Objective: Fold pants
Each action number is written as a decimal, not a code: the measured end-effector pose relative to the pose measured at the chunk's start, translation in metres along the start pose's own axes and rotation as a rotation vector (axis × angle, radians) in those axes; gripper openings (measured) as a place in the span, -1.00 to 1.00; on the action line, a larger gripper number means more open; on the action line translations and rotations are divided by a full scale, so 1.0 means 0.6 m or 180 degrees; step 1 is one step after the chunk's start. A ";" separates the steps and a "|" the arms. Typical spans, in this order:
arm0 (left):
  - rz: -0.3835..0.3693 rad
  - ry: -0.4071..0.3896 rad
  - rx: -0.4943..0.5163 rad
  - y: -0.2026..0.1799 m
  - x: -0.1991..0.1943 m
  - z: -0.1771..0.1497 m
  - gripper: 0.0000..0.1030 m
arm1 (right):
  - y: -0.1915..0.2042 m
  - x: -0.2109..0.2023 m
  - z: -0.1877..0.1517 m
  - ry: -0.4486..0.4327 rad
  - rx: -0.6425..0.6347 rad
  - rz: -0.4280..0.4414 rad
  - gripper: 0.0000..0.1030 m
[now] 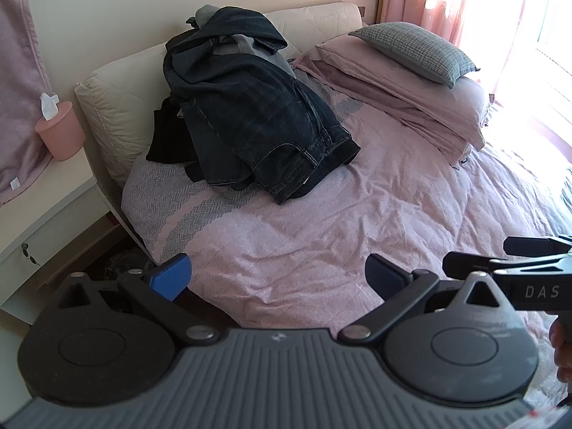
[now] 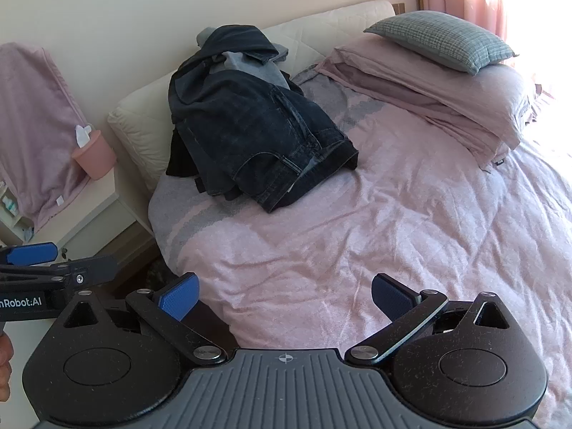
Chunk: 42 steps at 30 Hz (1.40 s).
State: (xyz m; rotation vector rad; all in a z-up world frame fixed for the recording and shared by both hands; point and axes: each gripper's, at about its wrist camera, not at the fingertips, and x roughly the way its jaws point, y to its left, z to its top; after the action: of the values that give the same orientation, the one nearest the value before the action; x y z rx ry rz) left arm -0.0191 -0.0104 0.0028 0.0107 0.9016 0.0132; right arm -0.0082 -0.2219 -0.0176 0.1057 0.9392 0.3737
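A heap of pants (image 1: 250, 114) lies at the head of the bed, leaning on the cream headboard cushion (image 1: 118, 107). Dark blue jeans are on top, with grey and black garments showing beneath. The right wrist view shows the same heap (image 2: 257, 132). My left gripper (image 1: 279, 279) hangs open over the pink bedspread (image 1: 357, 214), well short of the heap, with nothing between its blue pads. My right gripper (image 2: 286, 298) is likewise open and empty above the bedspread (image 2: 393, 214). The two grippers are side by side; each shows at the edge of the other's view.
Pink folded bedding and a grey checked pillow (image 1: 418, 50) are stacked at the back right. A white nightstand (image 1: 53, 193) to the left of the bed carries a pink tissue cup (image 1: 60, 132). A pink towel (image 1: 18, 89) hangs beside it, and bright curtains (image 1: 464, 0) stand at the right.
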 end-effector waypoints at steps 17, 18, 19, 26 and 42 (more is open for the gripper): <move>0.0196 0.0072 -0.0072 0.016 0.012 -0.008 0.98 | -0.040 0.004 0.000 0.0033 0.0211 0.0187 0.95; 0.0197 0.0072 -0.0040 0.018 0.020 0.001 0.98 | -0.047 0.006 0.003 0.0028 0.0273 0.0193 0.95; 0.0190 0.0071 -0.0017 0.019 0.027 0.007 0.98 | -0.054 0.009 0.008 0.0016 0.0337 0.0180 0.95; 0.0111 0.0065 0.0179 0.056 0.116 0.083 0.98 | -0.079 0.069 0.052 0.0013 0.0805 0.0172 0.95; -0.0106 -0.0122 0.1094 0.317 0.464 0.451 0.89 | -0.052 0.363 0.215 -0.0227 0.2893 -0.0044 0.95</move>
State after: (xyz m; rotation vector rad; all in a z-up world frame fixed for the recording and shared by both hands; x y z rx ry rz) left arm 0.3644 0.1830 -0.0449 0.3148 0.8566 -0.1727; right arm 0.2196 -0.1635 -0.1166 0.9339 0.9783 -0.0956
